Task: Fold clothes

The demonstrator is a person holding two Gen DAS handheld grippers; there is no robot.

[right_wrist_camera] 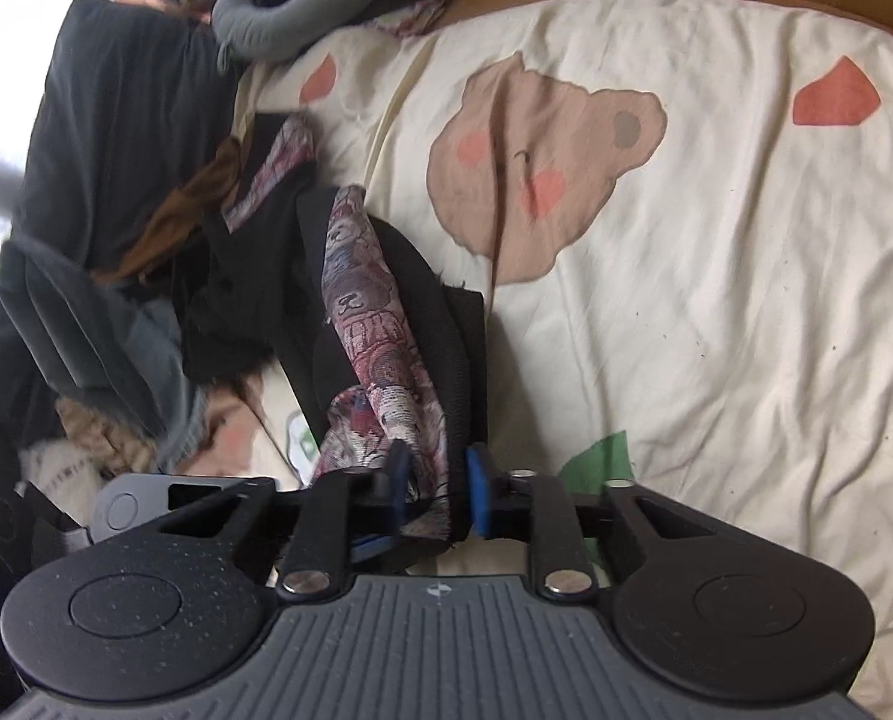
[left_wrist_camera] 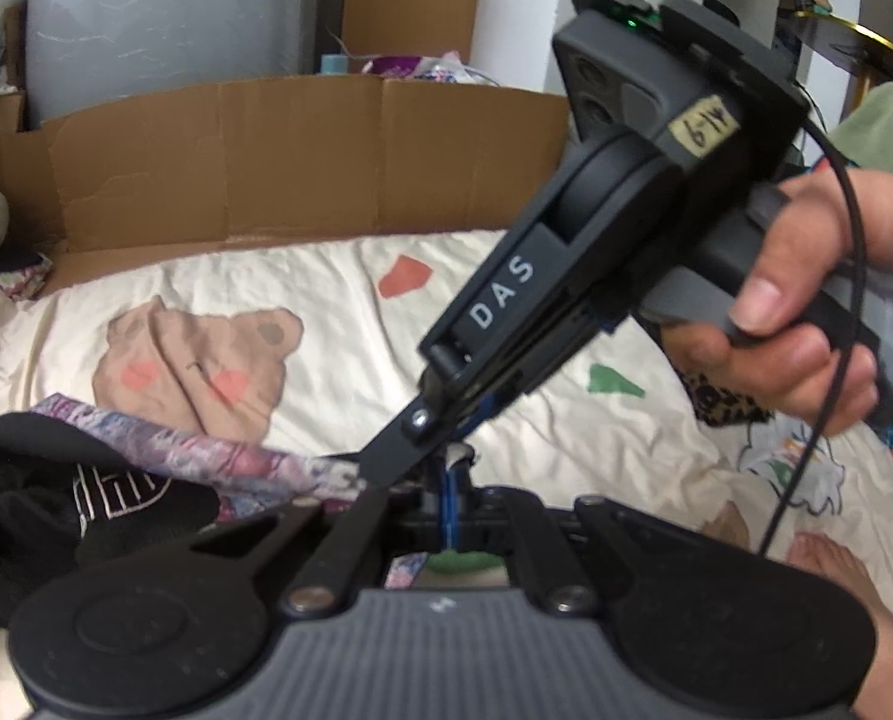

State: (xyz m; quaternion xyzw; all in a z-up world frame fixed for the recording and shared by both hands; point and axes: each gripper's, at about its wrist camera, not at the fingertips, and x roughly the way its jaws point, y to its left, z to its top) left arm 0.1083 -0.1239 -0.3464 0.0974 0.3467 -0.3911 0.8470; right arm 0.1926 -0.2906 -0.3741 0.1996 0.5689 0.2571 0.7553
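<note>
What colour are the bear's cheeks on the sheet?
Pink cheeks on the tan bear, printed on the cream sheet; the right wrist view shows it best.

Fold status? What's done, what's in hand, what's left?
Done: nothing looks folded; the bear-print sheet carries no neat stack. In hand: the right gripper has its blue pads around the edge of the black garment with patterned lining; the left gripper is shut beside the same fabric. Left: spreading and folding it, then the dark heap of clothes.
</note>
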